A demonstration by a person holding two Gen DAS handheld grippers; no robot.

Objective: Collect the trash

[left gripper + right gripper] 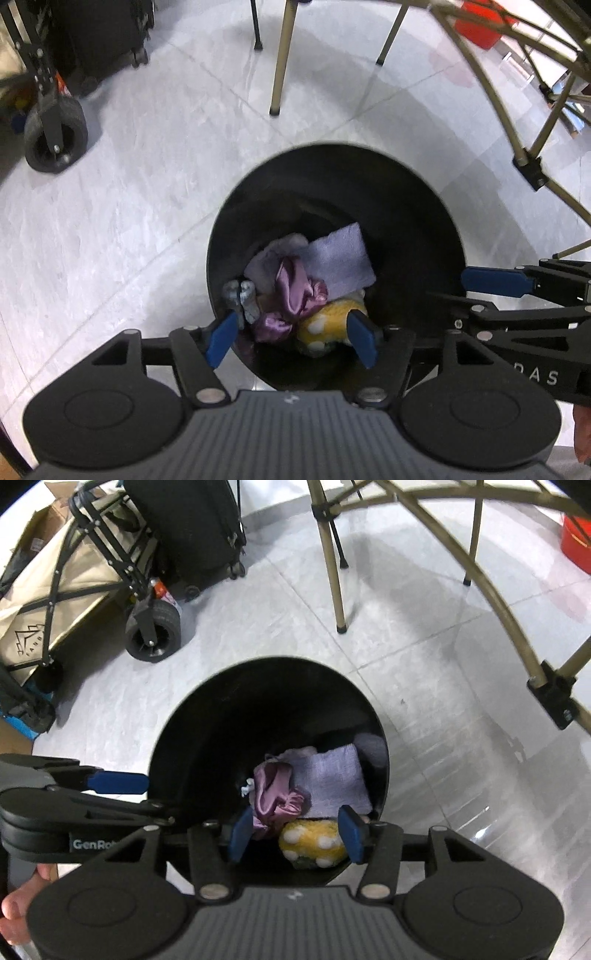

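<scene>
bin (417, 221): black round trash bin standing on the floor, seen from above in both wrist views; mouth open, inner wall dark.
trash in bin: pile at the bottom. Pale lavender cloth (340, 254) lies flat on top at the far side; crumpled purple satin piece (295, 291) in the middle; yellow item with white dots (328, 325) at the near side, partly under the satin; small grey-white crumpled piece (242, 299) against the left wall as the left wrist view shows it.
left gripper (291, 338): points down into the bin mouth, blue fingers (221, 339) spread apart, nothing between the pads; the trash lies well below them.
right gripper (293, 832): also over the bin mouth, blue fingers (351, 834) spread, nothing pinched; yellow dotted item (314, 843) and satin (273, 794) show in the gap, down in the bin.
relation: the two grippers sit side by side over the bin; each shows at the edge of the other's view.
hand (18, 919): part of a person's hand visible at the lower left of the right wrist view.
floor (129, 221): pale grey tiles, glossy.
around: tan metal legs (332, 565) of folding furniture beyond the bin; black-framed cart with a rubber wheel (155, 631) and beige fabric to the left; black wheeled case (192, 528) behind it; red container (576, 542) at far right.
</scene>
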